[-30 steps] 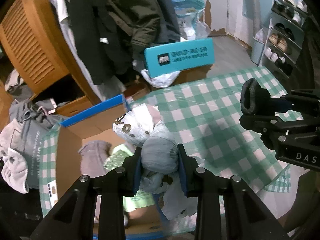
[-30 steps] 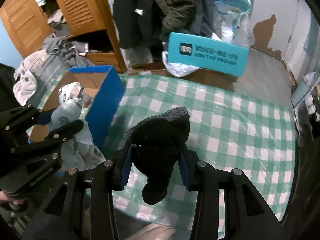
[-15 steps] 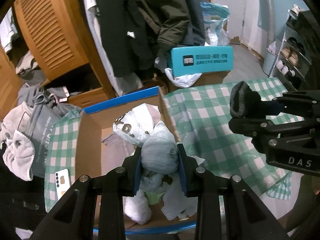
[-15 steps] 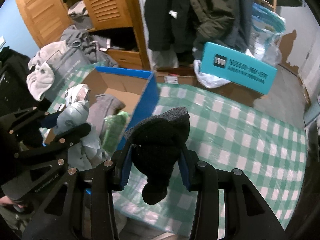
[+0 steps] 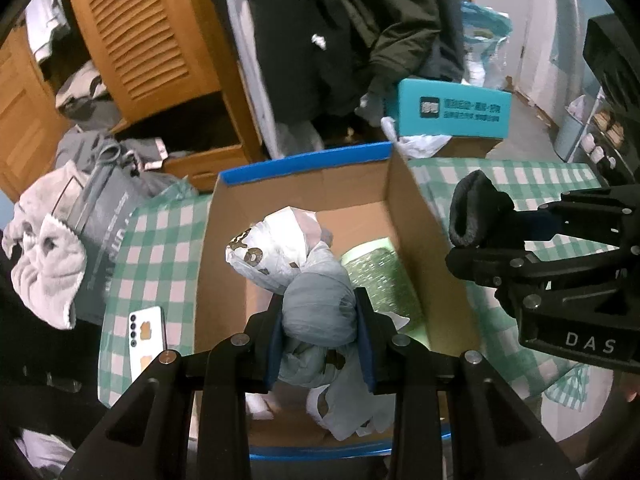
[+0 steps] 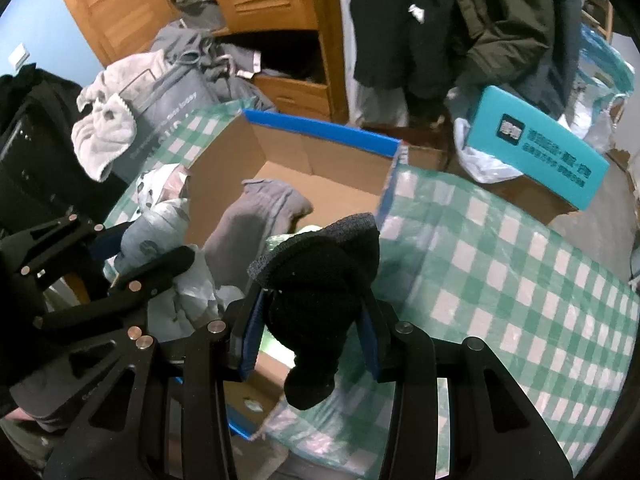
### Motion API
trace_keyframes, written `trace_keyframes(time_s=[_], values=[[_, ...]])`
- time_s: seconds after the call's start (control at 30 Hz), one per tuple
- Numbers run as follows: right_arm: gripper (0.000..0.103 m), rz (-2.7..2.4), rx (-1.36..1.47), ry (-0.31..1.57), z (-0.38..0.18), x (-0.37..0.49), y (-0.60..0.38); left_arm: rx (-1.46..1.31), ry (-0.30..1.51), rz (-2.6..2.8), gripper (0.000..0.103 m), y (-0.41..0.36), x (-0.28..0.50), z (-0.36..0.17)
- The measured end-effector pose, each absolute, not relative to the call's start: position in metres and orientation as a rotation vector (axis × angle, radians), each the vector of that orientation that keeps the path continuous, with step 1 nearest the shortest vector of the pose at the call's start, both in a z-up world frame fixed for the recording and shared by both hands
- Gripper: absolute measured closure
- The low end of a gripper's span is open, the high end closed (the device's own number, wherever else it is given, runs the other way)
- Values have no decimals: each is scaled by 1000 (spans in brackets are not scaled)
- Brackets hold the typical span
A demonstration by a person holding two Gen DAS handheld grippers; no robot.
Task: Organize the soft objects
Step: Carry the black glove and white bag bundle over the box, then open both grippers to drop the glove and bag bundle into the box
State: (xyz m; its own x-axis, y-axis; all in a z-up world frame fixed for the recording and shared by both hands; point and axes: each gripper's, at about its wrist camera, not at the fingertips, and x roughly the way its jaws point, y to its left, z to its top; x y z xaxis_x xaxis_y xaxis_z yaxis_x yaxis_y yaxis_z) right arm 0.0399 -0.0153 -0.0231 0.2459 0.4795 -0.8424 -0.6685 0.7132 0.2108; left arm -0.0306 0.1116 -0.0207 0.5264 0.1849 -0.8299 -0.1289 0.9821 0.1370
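My left gripper (image 5: 320, 312) is shut on a pale blue-and-white patterned cloth bundle (image 5: 296, 268) and holds it over the open cardboard box (image 5: 304, 196) with a blue rim. My right gripper (image 6: 312, 312) is shut on a black knit sock (image 6: 320, 280) and holds it above the box's right wall; it shows at the right of the left wrist view (image 5: 480, 216). Inside the box lie a grey sock (image 6: 256, 216) and a green patterned cloth (image 5: 376, 276). The left gripper with its bundle (image 6: 156, 236) shows at the left of the right wrist view.
The box stands on a green-and-white checked tablecloth (image 6: 520, 264). A white phone (image 5: 147, 336) lies left of the box. A grey bag with a light towel (image 5: 52, 252) is at the left. A teal box (image 5: 448, 110), hanging coats and a wooden wardrobe stand behind.
Both grippers have moved left with their loads: the left now hangs over the box's middle, and the right has come over the box's right wall.
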Motion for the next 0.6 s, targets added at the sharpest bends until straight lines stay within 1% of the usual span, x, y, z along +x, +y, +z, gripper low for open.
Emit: trace_keyframes(time_s=[0.37,0.47,0.5,0.53,0.57,0.6], values=[[62,822,-245,1113,-41,37,19,39,1039,229,71,135,-32,-36],[61,824,-252,1121,-44,37,24,37,1046,243,71,137,-32,-37],[58,822,-257,1123,-45,37,25,35,1048,250,71,138,-32,-38],[51,822,-259,1129,-46,38,26,35,1049,254,70,139,-32,-38],[48,823,-258,1134,-47,38,26,36,1051,258,69,140,-32,-38],[42,822,-256,1131,-47,38,25,37,1052,261,69,139,-32,-38]])
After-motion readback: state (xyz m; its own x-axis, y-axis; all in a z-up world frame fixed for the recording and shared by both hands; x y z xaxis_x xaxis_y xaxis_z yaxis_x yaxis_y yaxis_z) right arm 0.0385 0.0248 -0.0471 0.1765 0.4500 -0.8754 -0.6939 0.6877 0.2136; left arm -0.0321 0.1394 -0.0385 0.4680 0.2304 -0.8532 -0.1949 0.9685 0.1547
